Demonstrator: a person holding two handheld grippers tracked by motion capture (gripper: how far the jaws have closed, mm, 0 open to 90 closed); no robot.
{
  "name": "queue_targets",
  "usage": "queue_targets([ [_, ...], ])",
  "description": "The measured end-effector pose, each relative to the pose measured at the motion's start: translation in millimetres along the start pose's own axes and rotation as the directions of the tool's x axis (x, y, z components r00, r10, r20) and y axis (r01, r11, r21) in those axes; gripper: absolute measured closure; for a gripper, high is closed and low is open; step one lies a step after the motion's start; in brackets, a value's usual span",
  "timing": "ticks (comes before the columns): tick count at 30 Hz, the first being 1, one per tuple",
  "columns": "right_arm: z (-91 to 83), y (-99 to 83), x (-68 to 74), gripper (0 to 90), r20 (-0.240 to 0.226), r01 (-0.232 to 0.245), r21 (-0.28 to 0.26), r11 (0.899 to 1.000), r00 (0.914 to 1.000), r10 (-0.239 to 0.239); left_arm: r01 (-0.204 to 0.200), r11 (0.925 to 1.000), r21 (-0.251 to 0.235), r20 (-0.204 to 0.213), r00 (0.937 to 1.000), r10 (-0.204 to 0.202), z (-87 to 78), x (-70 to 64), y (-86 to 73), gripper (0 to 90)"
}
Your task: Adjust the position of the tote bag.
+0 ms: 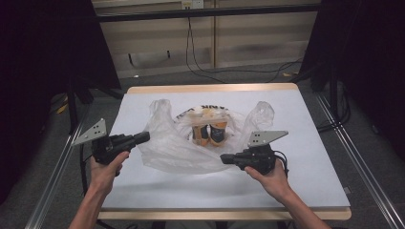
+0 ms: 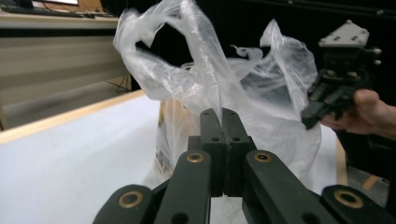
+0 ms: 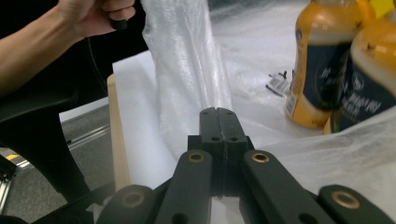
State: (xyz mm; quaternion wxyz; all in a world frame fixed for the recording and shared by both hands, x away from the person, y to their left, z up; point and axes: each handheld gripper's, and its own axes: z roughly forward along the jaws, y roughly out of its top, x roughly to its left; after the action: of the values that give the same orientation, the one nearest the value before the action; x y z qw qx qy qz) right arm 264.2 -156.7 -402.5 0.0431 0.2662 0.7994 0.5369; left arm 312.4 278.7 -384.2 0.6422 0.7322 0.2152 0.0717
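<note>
Centrally, a pale-topped rectangular counter with a light wooden edge (image 1: 305, 143) carried all the items. A crumpled, translucent white plastic carrier bag (image 1: 172, 148) lay spread open across the middle of the counter, its two handle loops raised at the far left and far right. Two yellow-orange plastic bottles with dark labels (image 1: 210, 132) stood upright, touching side by side, inside the open bag toward the far side. The left claw (image 1: 143, 137), held in the person's left hand (image 1: 106, 168), met the bag's left edge; in the left gripper view its jaws were pressed together with a fold of the film pinched between them. The right claw (image 1: 225, 158), held in the right hand (image 1: 267, 175), lay against the bag's near right edge; its jaws were clenched, though whether film was caught between them could not be told.
</note>
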Motion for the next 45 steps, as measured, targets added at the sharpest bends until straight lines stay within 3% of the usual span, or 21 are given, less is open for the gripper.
queue_targets([
  [4, 5.8, -11.7, -0.6, 90.0, -0.003, -0.022, 0.029, 0.999, 0.9998, 0.022, 0.018, 0.9975, 0.068, 0.006, 0.9998, -0.019, -5.0, -6.0, -26.4, 90.0],
  [9, 8.0, -18.3, -4.4, 90.0, 0.012, -0.033, 0.052, 0.998, 0.9994, 0.032, 0.049, 0.9959, 0.077, 0.022, 0.9985, -0.051, -4.5, -8.3, -40.5, 90.0],
  [10, 7.7, -18.6, -5.1, 90.0, 0.010, -0.034, 0.047, 0.998, 0.9994, 0.033, 0.040, 0.9960, 0.080, 0.025, 0.9988, -0.042, -4.8, -9.0, -40.4, 90.0],
  [18, -4.4, -13.1, -2.3, 90.0, 0.008, -0.023, 0.003, 1.000, 0.9997, 0.023, 0.023, 0.9984, 0.051, 0.054, 0.9982, -0.025, -7.0, -18.4, -31.1, 84.5],
  [19, -10.7, -10.2, -0.4, 83.9, 0.004, -0.022, -0.020, 1.000, 0.9997, 0.022, 0.011, 0.9991, 0.042, 0.054, 0.9985, -0.013, -7.4, -20.9, -26.8, 82.5],
  [23, -19.6, -6.5, 2.3, 81.3, 0.015, -0.017, -0.041, 0.999, 0.9997, 0.017, 0.005, 0.9998, 0.021, 0.054, 0.9985, -0.006, -9.6, -24.0, -19.1, 79.7],
  [27, -42.4, -1.1, 5.7, 69.4, 0.038, -0.016, -0.094, 0.995, 0.9991, 0.019, -0.009, 1.0000, -0.003, 0.041, 0.9991, 0.009, -16.5, -24.4, -9.6, 75.4],
  [30, -52.4, -0.3, 6.4, 67.3, 0.048, -0.013, -0.113, 0.994, 0.9987, 0.018, -0.007, 0.9996, -0.026, 0.033, 0.9994, 0.008, -19.5, -24.7, -6.3, 75.0],
  [31, -63.7, -0.5, 8.4, 65.0, 0.064, -0.014, -0.124, 0.992, 0.9977, 0.022, -0.008, 0.9989, -0.045, 0.016, 0.9998, 0.009, -21.8, -24.7, -3.5, 75.0],
  [36, -83.1, -5.1, 11.0, 62.9, 0.096, -0.018, -0.145, 0.989, 0.9949, 0.032, -0.006, 0.9982, -0.060, 0.023, 0.9997, 0.007, -25.0, -20.8, 1.5, 72.8],
  [41, -99.0, -22.2, 9.6, 54.4, 0.152, -0.061, -0.135, 0.989, 0.9850, 0.082, -0.012, 0.9991, -0.041, -0.011, 0.9999, 0.012, -21.9, -18.9, 8.7, 62.4],
  [45, -105.1, -23.9, 4.1, 37.2, 0.210, -0.081, -0.163, 0.983, 0.9710, 0.115, 0.005, 0.9981, -0.062, -0.060, 0.9981, -0.009, -20.0, -6.9, 15.8, 47.2],
])
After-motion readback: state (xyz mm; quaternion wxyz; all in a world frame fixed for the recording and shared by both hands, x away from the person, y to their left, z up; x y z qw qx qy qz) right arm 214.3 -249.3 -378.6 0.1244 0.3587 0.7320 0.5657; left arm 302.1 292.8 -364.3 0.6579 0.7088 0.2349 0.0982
